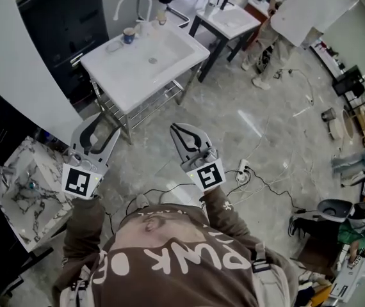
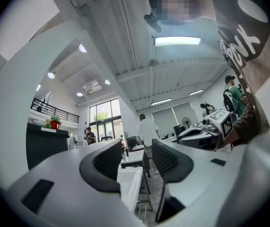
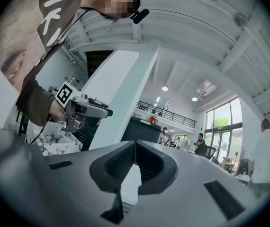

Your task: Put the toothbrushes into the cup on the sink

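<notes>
A white sink (image 1: 170, 62) on a metal frame stands ahead of me, with a curved tap (image 1: 133, 0) at its back. A small blue-and-white cup (image 1: 129, 36) sits on its back left corner. I cannot make out any toothbrushes. Both grippers hang in the air in front of the sink, well short of it. My left gripper (image 1: 99, 125) (image 2: 137, 157) is open with nothing between its jaws, and the sink's edge (image 2: 130, 183) shows through the gap. My right gripper (image 1: 177, 128) (image 3: 135, 148) is shut, its pads meeting on nothing.
A marble-patterned basin (image 1: 25, 184) lies at the lower left beside a white pillar. A dark cabinet (image 1: 54, 18) stands behind the sink. A person in white (image 1: 291, 18) bends by a small table (image 1: 230, 21). Cables and a power strip (image 1: 243, 168) lie on the floor.
</notes>
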Available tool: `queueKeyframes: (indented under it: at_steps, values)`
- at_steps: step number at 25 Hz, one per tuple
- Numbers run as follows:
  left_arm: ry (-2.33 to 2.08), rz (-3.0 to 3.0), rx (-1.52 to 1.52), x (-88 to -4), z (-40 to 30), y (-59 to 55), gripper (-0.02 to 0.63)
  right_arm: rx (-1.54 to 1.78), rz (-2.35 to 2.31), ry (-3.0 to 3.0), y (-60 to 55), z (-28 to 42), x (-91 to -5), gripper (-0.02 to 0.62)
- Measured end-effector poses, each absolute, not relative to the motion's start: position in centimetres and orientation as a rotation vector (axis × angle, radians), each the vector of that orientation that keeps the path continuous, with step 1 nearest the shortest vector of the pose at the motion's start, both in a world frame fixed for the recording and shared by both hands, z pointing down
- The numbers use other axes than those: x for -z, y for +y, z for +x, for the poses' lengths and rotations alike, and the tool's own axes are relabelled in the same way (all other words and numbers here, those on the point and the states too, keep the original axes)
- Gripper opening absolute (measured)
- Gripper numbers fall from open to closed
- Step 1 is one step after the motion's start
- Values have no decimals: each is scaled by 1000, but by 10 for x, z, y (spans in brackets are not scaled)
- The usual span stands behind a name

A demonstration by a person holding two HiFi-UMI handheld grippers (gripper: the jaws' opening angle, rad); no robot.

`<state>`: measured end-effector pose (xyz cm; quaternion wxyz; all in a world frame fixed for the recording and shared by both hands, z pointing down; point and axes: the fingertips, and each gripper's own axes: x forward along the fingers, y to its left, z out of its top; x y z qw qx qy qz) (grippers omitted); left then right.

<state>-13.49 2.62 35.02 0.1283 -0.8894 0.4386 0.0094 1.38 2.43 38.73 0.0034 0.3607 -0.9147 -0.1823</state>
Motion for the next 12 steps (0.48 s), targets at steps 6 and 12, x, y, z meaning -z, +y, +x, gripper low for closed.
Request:
queueKeyframes:
  at_steps: [6, 12]
  values:
    - [1308, -2562, -11, -342, -115, 39, 13, 590, 1140, -2915, 28, 35, -375, 12]
    - [1313, -2567, 28, -344, -99, 45, 5, 569, 1162, -2926, 32, 53, -374, 11]
